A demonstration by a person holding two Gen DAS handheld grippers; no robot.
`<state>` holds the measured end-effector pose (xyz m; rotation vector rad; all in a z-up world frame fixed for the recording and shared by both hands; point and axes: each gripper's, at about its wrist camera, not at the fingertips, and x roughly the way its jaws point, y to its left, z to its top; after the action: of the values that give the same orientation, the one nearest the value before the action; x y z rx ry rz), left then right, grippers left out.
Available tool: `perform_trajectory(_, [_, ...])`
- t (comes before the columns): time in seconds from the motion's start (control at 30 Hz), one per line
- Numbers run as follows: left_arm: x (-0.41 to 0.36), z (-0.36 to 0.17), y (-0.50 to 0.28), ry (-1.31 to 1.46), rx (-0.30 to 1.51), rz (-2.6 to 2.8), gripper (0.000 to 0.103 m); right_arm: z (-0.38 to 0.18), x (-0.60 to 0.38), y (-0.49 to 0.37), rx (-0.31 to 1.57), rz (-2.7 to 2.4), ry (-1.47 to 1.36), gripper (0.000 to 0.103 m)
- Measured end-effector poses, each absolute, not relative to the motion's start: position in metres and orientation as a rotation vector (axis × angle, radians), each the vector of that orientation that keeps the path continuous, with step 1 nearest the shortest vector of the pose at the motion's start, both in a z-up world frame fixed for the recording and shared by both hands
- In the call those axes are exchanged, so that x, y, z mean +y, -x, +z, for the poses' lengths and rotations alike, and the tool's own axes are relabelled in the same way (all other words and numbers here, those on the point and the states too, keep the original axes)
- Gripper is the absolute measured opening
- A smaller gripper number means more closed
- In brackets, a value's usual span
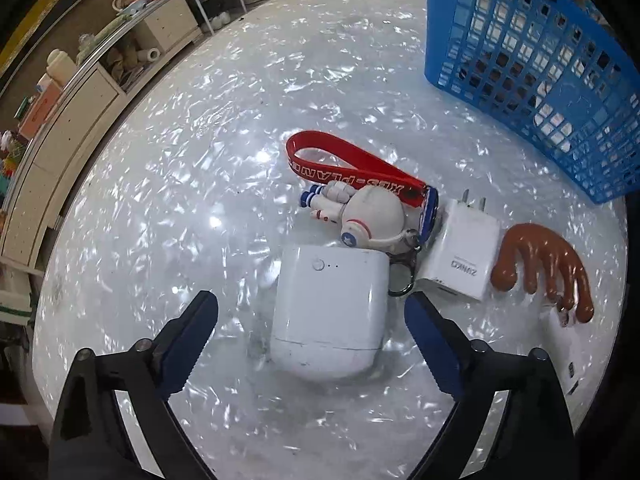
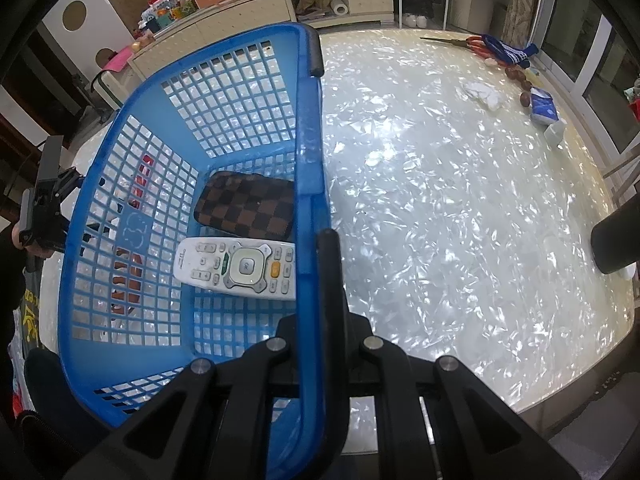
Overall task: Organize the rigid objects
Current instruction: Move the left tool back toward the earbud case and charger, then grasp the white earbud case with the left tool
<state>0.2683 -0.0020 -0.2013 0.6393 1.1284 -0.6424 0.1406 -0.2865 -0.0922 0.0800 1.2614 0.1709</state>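
Left wrist view: my left gripper [image 1: 311, 308] hangs with its jaws spread wide, holding nothing. The white power bank [image 1: 330, 312] lies on the pearly table [image 1: 180, 184] directly ahead, between the two blue-padded fingers [image 1: 192, 344] but touching neither. Its long axis runs away from me along the line of the fingers, so the jaws would close across its narrow width. I judge it the next thing to lift.

Just beyond it, and touching its far edge, lies the astronaut keychain [image 1: 368, 216] with its red strap [image 1: 340, 164]. To the right sit the white charger plug [image 1: 464, 248] and the brown comb [image 1: 548, 268] (the keyring nearly reaches the right finger, so a clean closure needs care).

Right wrist view: my right gripper [image 2: 320, 248] is clenched on the rim of the blue basket [image 2: 132, 184], one finger inside the wall and one outside, steadying it. The basket already holds a white remote [image 2: 240, 266] and a checkered case [image 2: 246, 210].

The left hand is plainly the nearer to the loose items; the basket stands up and to the right of them, well apart from the power bank.
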Motion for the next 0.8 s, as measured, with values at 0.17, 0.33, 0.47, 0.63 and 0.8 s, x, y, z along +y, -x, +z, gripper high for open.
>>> perform_trajectory(0.17, [-0.001,-0.206,-0.272,-0.607,1.139,-0.701,0.081,-0.093,-0.285,-0.141,1.265,0.163,-0.083,0.008])
perform_trajectory(0.33, [0.004,-0.204,-0.265,-0.556,1.145,-0.730,0.059,-0.094,-0.283,-0.142,1.269,0.154,-0.081,0.008])
perform_trajectory(0.47, [0.007,-0.202,-0.261,-0.545,1.140,-0.714,0.059,-0.097,-0.284,-0.141,1.275,0.153,-0.085,0.008])
perform_trajectory(0.63, [0.015,-0.195,-0.251,-0.537,1.133,-0.673,0.059,-0.098,-0.285,-0.140,1.273,0.155,-0.087,0.008])
perform_trajectory(0.8, [0.022,-0.176,-0.240,-0.524,1.098,-0.666,0.059,-0.098,-0.283,-0.139,1.272,0.157,-0.077,0.008])
